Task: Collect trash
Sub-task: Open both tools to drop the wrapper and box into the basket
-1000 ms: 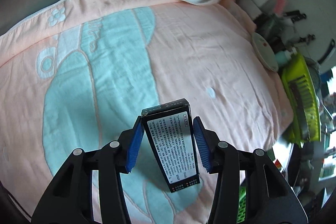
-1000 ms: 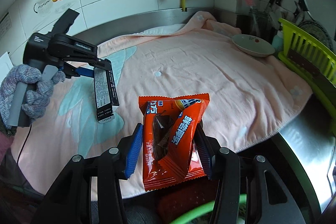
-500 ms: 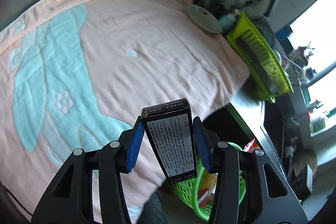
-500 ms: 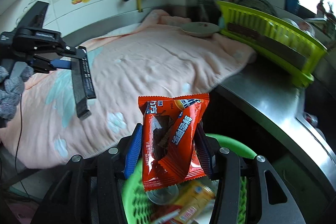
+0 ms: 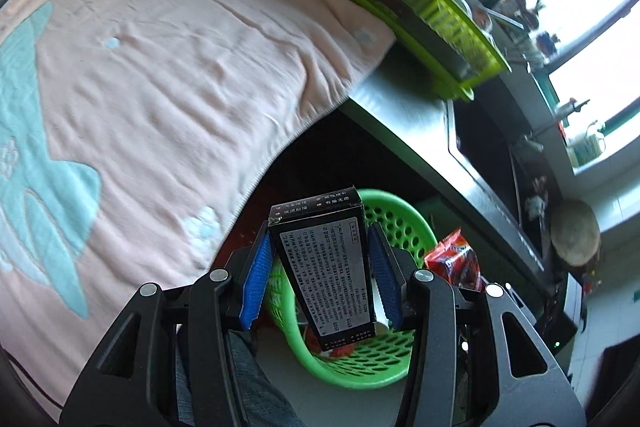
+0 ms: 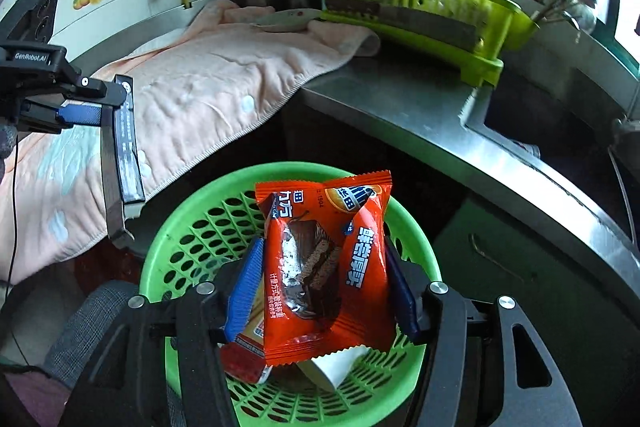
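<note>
- The step in hand looks to be the drop: the right gripper (image 6: 324, 291) hangs over the round green perforated plastic basket (image 6: 200, 223) with the orange foil snack wrapper (image 6: 324, 267) between its blue pads; its jaws are opening, and a sliver of gap shows on the left pad side, so the wrapper seems about to fall among the trash already in the basket.
- The left gripper (image 5: 322, 269) is clamped on the black rectangular cardboard box with white print (image 5: 326, 267); the box stands upright between the pads, above the near rim of the basket; next it likely needs a little travel toward the basket's middle before letting go.
- Beyond lies the peach and teal towel (image 5: 180, 67) over the steel counter; farther off, the lime-green plastic dish rack (image 6: 412, 7).
</note>
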A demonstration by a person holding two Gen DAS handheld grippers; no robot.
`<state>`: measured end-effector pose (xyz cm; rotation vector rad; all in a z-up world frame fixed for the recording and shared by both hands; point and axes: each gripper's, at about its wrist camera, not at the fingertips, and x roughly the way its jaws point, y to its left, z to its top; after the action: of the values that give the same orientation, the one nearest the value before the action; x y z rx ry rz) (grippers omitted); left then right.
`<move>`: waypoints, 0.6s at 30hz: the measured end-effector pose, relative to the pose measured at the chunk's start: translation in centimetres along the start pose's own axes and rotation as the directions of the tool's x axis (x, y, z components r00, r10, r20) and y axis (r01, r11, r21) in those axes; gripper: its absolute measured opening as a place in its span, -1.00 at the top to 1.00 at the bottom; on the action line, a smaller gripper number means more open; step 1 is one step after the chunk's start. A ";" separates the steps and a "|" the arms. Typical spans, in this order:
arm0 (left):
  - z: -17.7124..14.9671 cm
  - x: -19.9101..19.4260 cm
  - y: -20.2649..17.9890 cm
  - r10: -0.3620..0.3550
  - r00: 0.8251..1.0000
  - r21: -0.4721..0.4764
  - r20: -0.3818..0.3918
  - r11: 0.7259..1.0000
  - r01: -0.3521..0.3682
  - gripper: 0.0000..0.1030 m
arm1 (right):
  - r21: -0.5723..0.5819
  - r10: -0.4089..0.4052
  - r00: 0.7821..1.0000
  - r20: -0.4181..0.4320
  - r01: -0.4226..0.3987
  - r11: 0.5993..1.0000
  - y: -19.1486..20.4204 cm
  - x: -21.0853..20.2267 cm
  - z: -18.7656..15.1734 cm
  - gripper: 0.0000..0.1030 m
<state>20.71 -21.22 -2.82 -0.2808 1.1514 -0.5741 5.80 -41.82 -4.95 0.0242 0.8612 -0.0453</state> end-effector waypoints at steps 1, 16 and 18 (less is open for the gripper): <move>-0.3 0.5 -0.4 0.001 1.000 0.011 -0.011 1.000 -0.001 0.09 | 0.011 -0.004 1.000 -0.002 0.004 1.000 -0.3 0.0 -0.3 -0.20; -2.6 5.3 -3.9 -0.008 0.991 0.140 -0.134 0.990 0.027 0.09 | 0.101 -0.017 1.000 0.025 0.014 0.995 -2.2 -1.2 -1.7 -0.50; -2.9 5.6 -4.1 -0.012 0.990 0.149 -0.144 0.988 0.034 0.08 | 0.107 -0.016 0.999 0.034 0.012 0.994 -2.1 -1.5 -1.7 -0.50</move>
<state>18.54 -27.49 -6.29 -0.1240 1.2361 -0.7076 3.43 -43.85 -4.95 0.1175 0.8240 -0.1047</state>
